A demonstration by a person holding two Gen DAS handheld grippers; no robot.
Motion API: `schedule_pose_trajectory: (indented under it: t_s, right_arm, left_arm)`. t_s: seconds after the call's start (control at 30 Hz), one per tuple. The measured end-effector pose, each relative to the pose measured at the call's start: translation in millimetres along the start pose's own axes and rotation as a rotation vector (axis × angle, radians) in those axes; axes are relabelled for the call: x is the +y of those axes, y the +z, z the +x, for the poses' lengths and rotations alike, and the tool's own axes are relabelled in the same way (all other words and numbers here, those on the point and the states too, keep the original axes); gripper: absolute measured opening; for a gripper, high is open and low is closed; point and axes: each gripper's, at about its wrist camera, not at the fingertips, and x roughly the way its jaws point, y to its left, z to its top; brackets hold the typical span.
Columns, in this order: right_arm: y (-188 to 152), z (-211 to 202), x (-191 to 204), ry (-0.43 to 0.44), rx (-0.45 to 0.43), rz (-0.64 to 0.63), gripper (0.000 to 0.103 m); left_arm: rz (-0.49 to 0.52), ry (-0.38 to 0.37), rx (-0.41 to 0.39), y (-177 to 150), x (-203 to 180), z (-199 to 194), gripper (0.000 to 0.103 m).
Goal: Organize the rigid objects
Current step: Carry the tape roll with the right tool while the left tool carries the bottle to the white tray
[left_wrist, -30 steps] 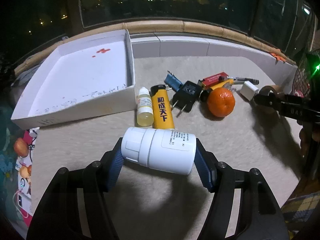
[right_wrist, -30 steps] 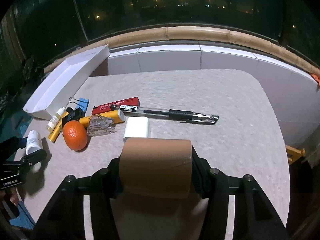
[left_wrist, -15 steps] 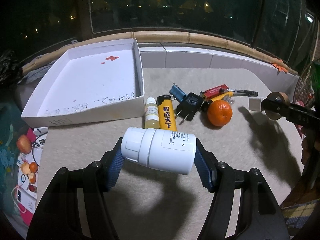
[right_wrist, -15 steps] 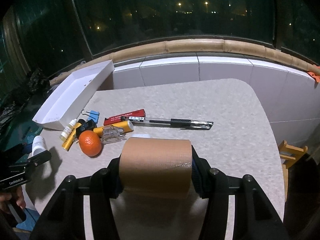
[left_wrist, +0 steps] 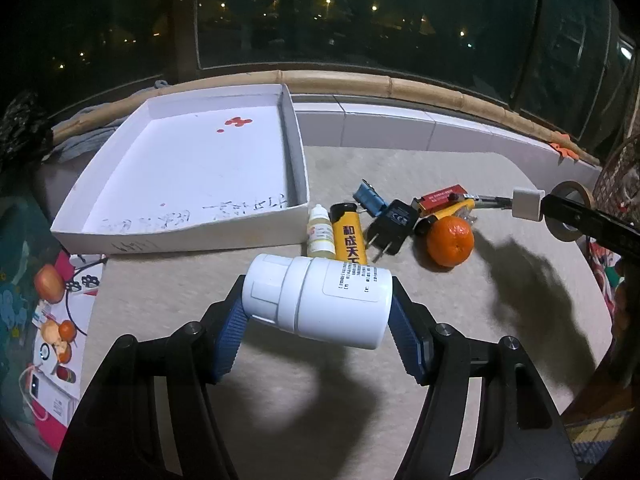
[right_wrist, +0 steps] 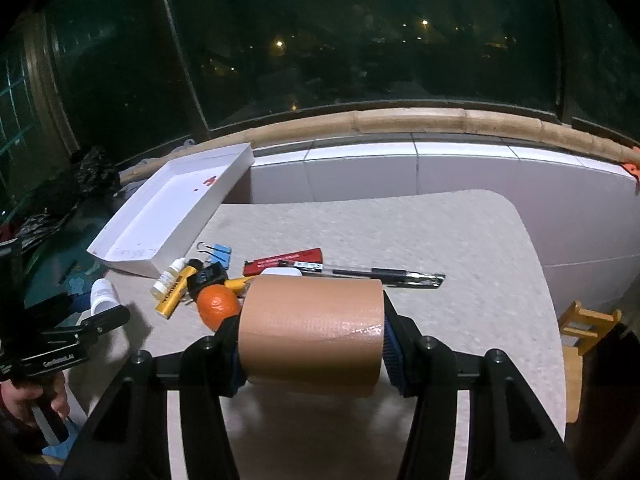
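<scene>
My left gripper (left_wrist: 316, 316) is shut on a white pill bottle (left_wrist: 320, 300), held sideways above the table in front of the white box lid tray (left_wrist: 192, 168). My right gripper (right_wrist: 312, 344) is shut on a brown tape roll (right_wrist: 310, 336), held above the table's front. On the table lie a small dropper bottle (left_wrist: 320, 234), a yellow lighter (left_wrist: 350, 238), a black plug (left_wrist: 390, 226), a blue binder clip (left_wrist: 370, 198), a red box (left_wrist: 440, 200), an orange (left_wrist: 450, 240), a white charger cube (left_wrist: 527, 203) and a pen (right_wrist: 384, 274).
The tray (right_wrist: 168, 212) stands at the table's back left against a white tiled ledge (right_wrist: 400, 168). A colourful box (left_wrist: 52, 320) lies off the left edge. A wooden piece (right_wrist: 588, 320) stands to the right of the table.
Both grippers have lifted and drawn back from the table, each still holding its object. The items on the table look smaller and have not moved.
</scene>
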Motion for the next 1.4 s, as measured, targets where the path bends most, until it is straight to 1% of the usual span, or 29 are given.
schedule_pose_trajectory:
  t_s: [0.27, 0.47, 0.63, 0.97, 1.13, 1.4]
  right_arm:
    - [5.0, 0.9, 11.1, 0.035, 0.001, -0.007, 0.054]
    - [14.6, 2.9, 24.5, 0.06, -0.01, -0.03, 0.054]
    - [26.5, 6.6, 37.3, 0.086, -0.02, -0.055, 0.054]
    - [57.6, 27.2, 78.8, 0.163, -0.02, -0.111, 0.054]
    - [70.6, 35.6, 99.7, 0.19, -0.019, -0.142, 0.054]
    - [87.5, 47.6, 128.1, 0.212, -0.016, -0.164, 0.054]
  left_arm:
    - [-0.027, 0.014, -0.012, 1.3, 12.5, -3.7, 0.066]
    - [-0.053, 0.041, -0.037, 7.9, 28.7, -12.0, 0.066]
    - [-0.083, 0.077, -0.07, 23.4, 51.0, -22.7, 0.066]
    - [-0.088, 0.166, -0.103, 63.8, 86.1, -28.3, 0.066]
    - [-0.077, 0.187, -0.106, 75.5, 93.7, -25.7, 0.066]
    - [-0.096, 0.196, -0.1, 88.4, 111.9, -19.0, 0.066]
